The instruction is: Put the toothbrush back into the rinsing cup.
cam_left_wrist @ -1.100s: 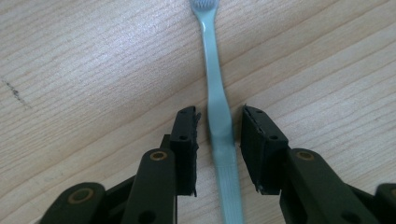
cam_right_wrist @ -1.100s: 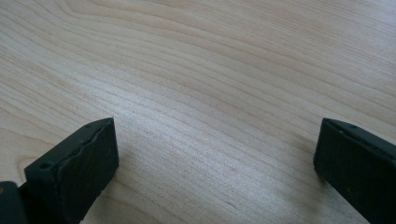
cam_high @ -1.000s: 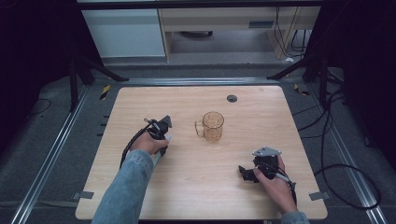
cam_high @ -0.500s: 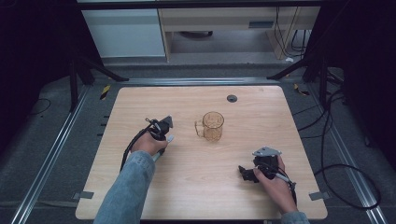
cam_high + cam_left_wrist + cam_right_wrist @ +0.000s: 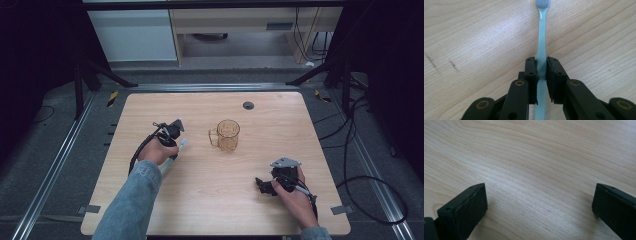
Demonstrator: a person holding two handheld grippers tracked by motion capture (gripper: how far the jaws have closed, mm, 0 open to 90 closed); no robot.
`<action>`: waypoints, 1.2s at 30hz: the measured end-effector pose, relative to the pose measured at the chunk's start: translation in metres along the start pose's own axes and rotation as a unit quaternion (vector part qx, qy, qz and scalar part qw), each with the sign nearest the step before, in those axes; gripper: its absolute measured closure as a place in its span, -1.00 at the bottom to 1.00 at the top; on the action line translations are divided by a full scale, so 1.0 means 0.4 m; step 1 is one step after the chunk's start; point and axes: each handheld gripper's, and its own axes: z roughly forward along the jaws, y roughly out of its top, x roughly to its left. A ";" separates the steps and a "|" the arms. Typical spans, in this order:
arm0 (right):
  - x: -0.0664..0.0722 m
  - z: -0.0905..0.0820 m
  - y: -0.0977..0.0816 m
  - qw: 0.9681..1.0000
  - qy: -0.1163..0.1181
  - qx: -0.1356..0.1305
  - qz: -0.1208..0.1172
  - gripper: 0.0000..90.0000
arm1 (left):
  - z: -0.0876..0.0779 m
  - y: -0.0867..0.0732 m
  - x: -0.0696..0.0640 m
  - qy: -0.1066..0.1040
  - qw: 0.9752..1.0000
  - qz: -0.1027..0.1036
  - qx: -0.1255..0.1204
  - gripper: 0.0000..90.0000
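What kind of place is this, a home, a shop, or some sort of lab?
Most likely a lab or recording workspace. A bare wooden table stands on a metal rail frame, loose cables trail across the grey floor, and dark stands surround it. A toothbrush and a clear mug look like props.

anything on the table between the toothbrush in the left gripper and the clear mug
Nothing visible. The left gripper is shut on the pale blue plastic toothbrush, and only bare light wooden table lies between it and the clear amber glass mug. The open right gripper sits well off to the side.
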 end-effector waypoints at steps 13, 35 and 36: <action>0.000 -0.001 0.000 1.000 0.002 0.000 0.001 -0.99 | -0.080 -0.018 0.011 -0.015 0.994 0.000 -0.108 0.75; 0.000 0.000 0.000 1.000 0.001 0.000 0.001 -0.99 | -0.176 -0.013 -0.030 -0.035 0.967 0.028 -0.253 0.75; 0.000 0.000 0.000 1.000 0.001 0.000 0.001 -0.99 | -0.180 -0.013 -0.032 -0.035 0.965 0.029 -0.258 0.75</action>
